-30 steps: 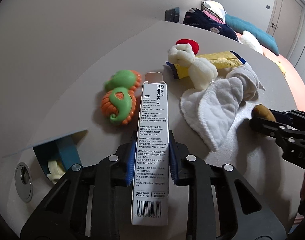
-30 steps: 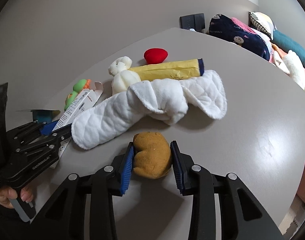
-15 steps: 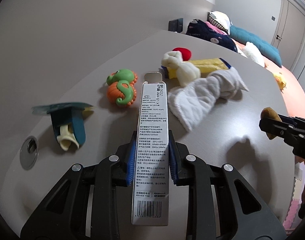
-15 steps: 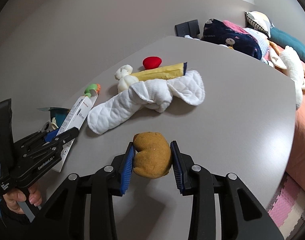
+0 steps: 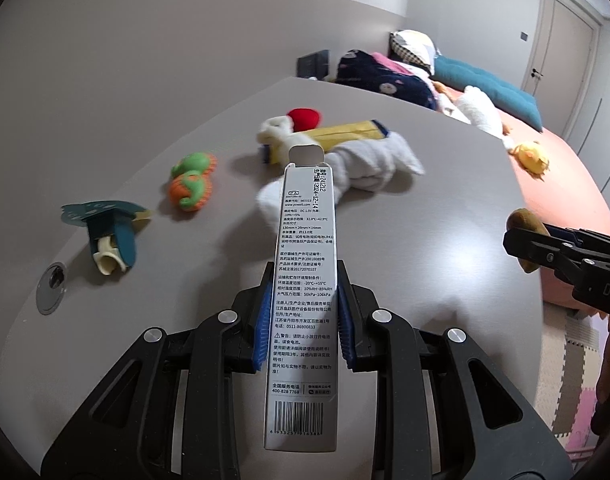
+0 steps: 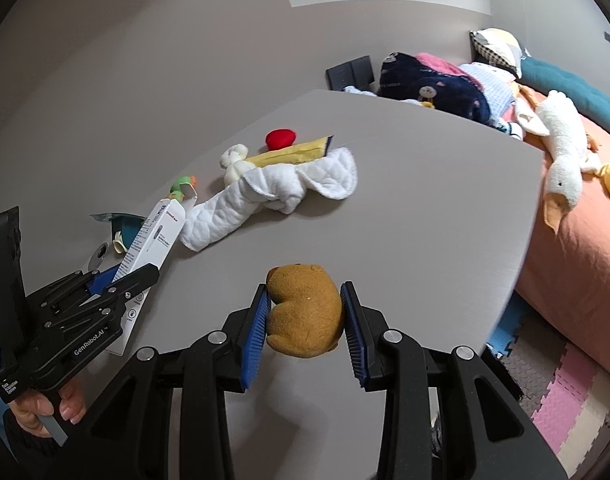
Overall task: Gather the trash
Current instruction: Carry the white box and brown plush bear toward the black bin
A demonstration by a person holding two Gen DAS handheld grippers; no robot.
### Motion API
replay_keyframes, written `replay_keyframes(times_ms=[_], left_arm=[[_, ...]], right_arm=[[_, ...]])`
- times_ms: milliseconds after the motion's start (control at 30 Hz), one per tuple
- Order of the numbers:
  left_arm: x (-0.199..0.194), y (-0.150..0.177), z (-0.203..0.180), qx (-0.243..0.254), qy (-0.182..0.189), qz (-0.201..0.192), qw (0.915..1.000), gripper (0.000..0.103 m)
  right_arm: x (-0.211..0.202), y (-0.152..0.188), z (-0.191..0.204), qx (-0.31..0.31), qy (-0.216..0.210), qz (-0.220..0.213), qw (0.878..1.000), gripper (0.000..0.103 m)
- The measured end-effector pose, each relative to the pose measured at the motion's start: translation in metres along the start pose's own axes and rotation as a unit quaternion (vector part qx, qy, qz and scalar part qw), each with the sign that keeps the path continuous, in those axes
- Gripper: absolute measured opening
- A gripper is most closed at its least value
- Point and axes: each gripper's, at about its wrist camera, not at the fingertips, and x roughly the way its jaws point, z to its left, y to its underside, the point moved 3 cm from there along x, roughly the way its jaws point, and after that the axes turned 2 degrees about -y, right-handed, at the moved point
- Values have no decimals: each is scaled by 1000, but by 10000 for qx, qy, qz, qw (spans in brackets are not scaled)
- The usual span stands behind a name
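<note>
My left gripper [image 5: 304, 276] is shut on a long white printed box [image 5: 305, 280], held lengthwise above the grey table [image 5: 445, 184]. The same box [image 6: 155, 236] shows in the right wrist view, sticking up out of the left gripper [image 6: 137, 274] at the lower left. My right gripper [image 6: 307, 292] is shut on a brown bun-shaped lump [image 6: 305, 314], also lifted off the table. That brown lump [image 5: 525, 220] peeks over the right gripper at the right edge of the left wrist view.
On the table lie a white quilted cloth [image 6: 273, 192], a yellow packet [image 6: 293, 152], a red heart toy [image 6: 280, 139], a cream plush [image 6: 235, 162], a green-orange toy [image 5: 191, 186] and a teal package [image 5: 109, 232]. A bed with plush toys [image 6: 561, 152] lies right; foam mats [image 6: 565, 400] cover the floor.
Both grippers have pulled back and risen from the table with their loads still held. The items on the table now look smaller and farther off.
</note>
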Motion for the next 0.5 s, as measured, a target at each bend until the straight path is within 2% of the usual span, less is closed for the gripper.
replay_keyframes(times_ms=[167,500], left_arm=[[-2,-3,-28,192,137,-40,9997,27],[-3,-11,-72,401,393,-75,9984,27]], right_arm=[[-19,4,-14,12,220,-124,9997,38],[-48,13,-42,181,387,-289,9987,38]])
